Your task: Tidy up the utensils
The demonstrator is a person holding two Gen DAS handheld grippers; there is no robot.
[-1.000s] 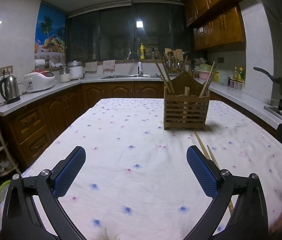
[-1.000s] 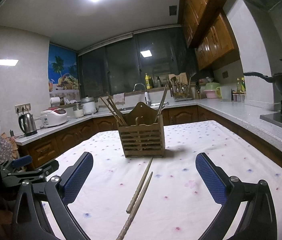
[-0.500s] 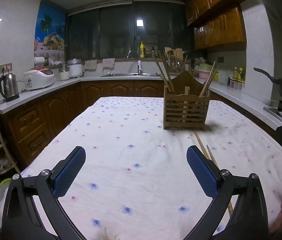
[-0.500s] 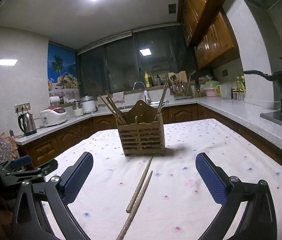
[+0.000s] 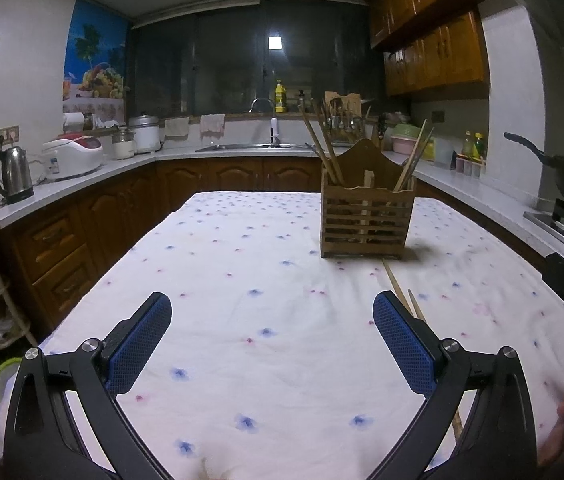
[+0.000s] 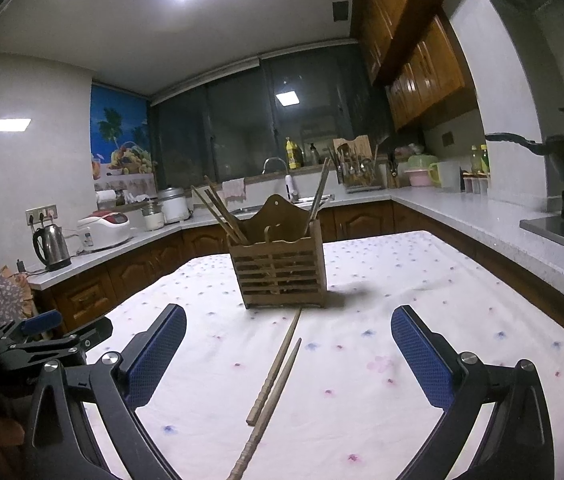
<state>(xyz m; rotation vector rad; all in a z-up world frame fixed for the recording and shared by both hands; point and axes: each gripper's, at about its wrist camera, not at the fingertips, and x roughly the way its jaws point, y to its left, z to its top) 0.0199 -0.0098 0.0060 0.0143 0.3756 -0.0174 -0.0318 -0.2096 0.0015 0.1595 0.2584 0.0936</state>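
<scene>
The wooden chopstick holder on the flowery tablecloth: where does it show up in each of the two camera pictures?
Left wrist view: the wooden chopstick holder stands right of centre, beyond the open left claw.
Right wrist view: the holder stands near the centre, beyond the open right claw.
Shared landmark: the loose chopsticks lying on the tablecloth just in front of it.

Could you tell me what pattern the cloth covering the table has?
The white tablecloth carries small scattered blue and pink flowers, clearest in the left wrist view.
</scene>
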